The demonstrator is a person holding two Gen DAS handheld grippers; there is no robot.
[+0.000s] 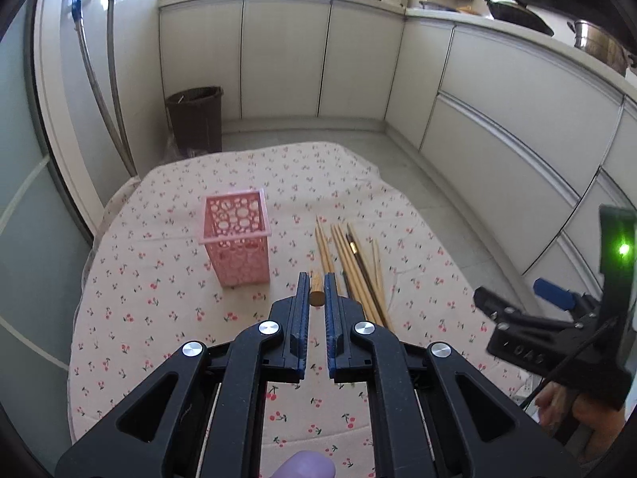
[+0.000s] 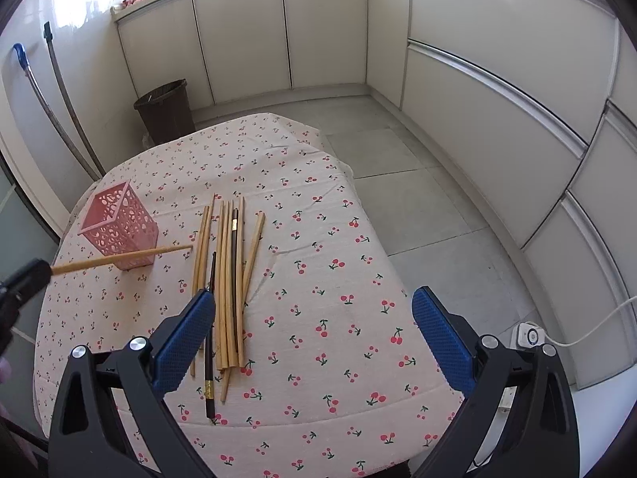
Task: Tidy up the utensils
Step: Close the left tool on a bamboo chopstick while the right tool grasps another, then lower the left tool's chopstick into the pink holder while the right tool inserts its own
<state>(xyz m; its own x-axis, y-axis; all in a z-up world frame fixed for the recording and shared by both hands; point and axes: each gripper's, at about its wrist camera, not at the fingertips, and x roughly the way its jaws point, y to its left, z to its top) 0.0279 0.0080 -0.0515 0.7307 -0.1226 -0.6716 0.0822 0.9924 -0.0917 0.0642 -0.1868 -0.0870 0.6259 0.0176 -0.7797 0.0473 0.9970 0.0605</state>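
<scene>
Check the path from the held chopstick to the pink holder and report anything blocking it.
Nothing visible blocks it. The left gripper holds one chopstick beside the pink holder, whose open top is unobstructed. The remaining chopsticks lie flat, off to the side.

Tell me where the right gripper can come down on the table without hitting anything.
Bare cloth lies right of the chopstick pile, out to the table edge, and beyond the pile's far tips. It is crowded between the pink basket and the pile, where the left gripper holds one chopstick across. The right gripper hangs open.
</scene>
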